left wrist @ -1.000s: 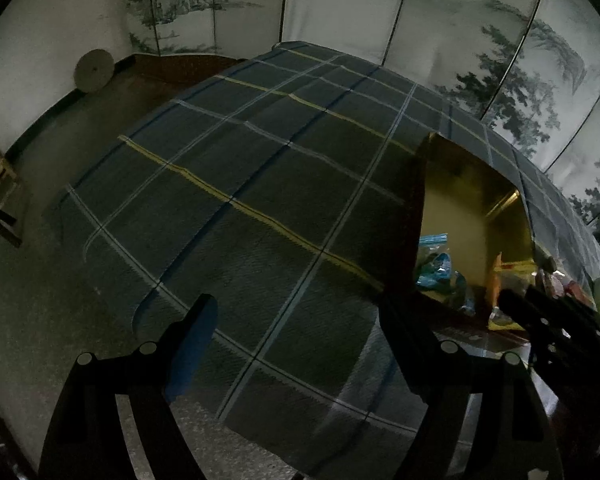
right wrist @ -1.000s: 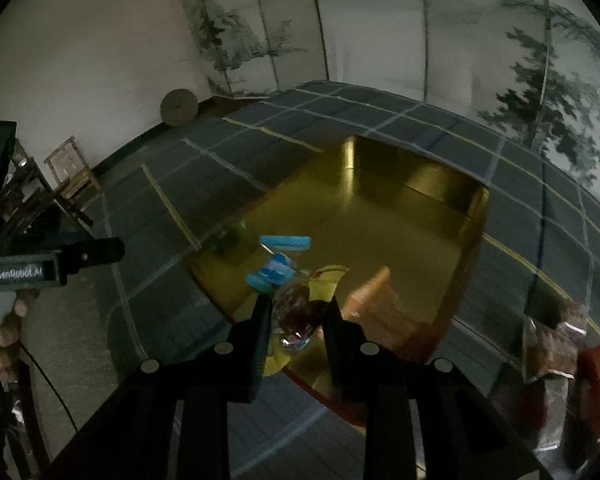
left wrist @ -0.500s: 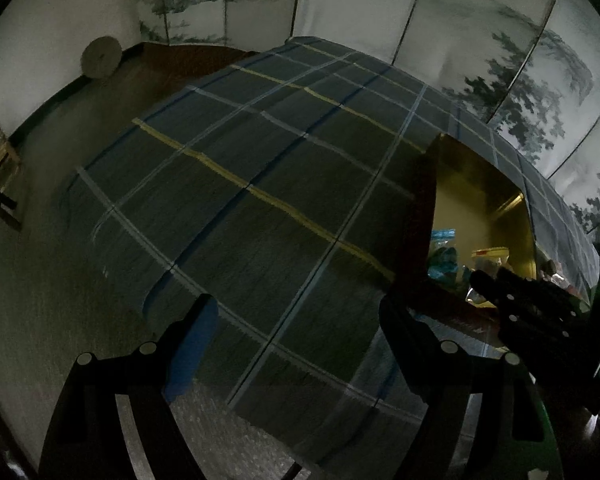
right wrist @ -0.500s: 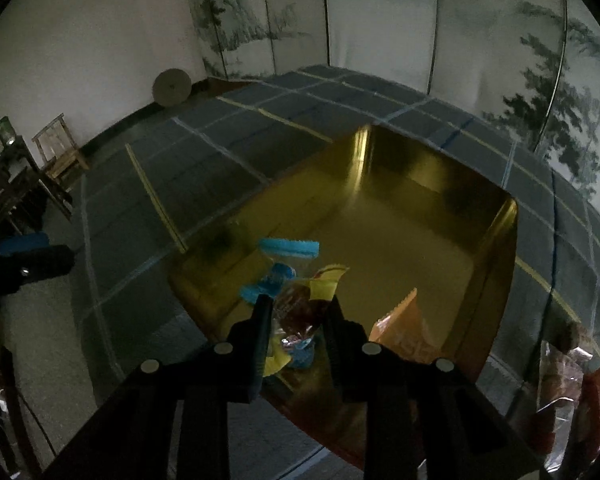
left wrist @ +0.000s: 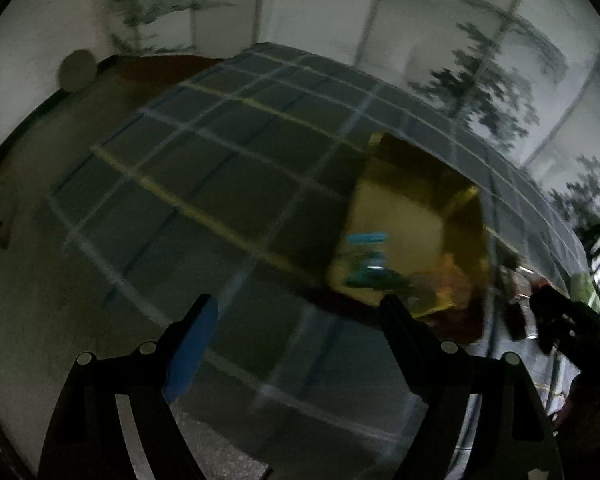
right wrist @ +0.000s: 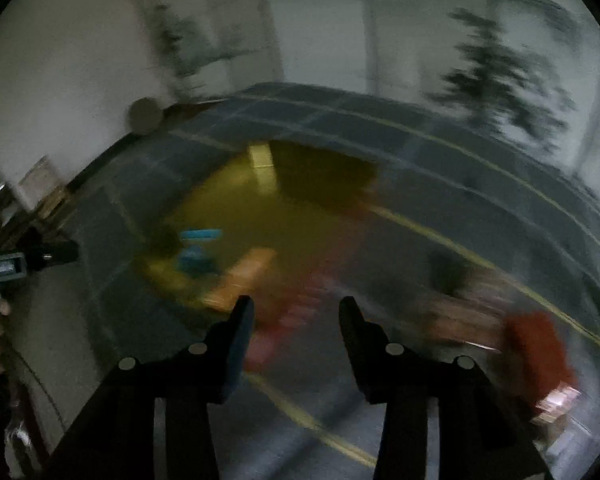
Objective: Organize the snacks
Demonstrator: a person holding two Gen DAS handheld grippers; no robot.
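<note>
Right gripper (right wrist: 296, 316): jaws have just been opening, now part-way apart with nothing between them; they hang over the near edge of the gold tray (right wrist: 300, 216), not touching it. Picture is motion-blurred.

Left gripper (left wrist: 296, 316): jaws wide, empty, above the plaid cloth (left wrist: 204, 184) on the desk, well to the left of the tray.

Snacks relative to the tray: a blue-topped packet (right wrist: 198, 246) lies inside at its near-left corner, an orange packet (right wrist: 244, 276) just beside it toward the near edge. Reddish packets lie at the tray's near rim below the right jaws, too blurred to say whether inside or outside. More packets, one red (right wrist: 536, 344), sit on the cloth to the right of the tray, outside it.

The left wrist view shows the same blue packet (left wrist: 366, 258) in the tray's near corner.
</note>
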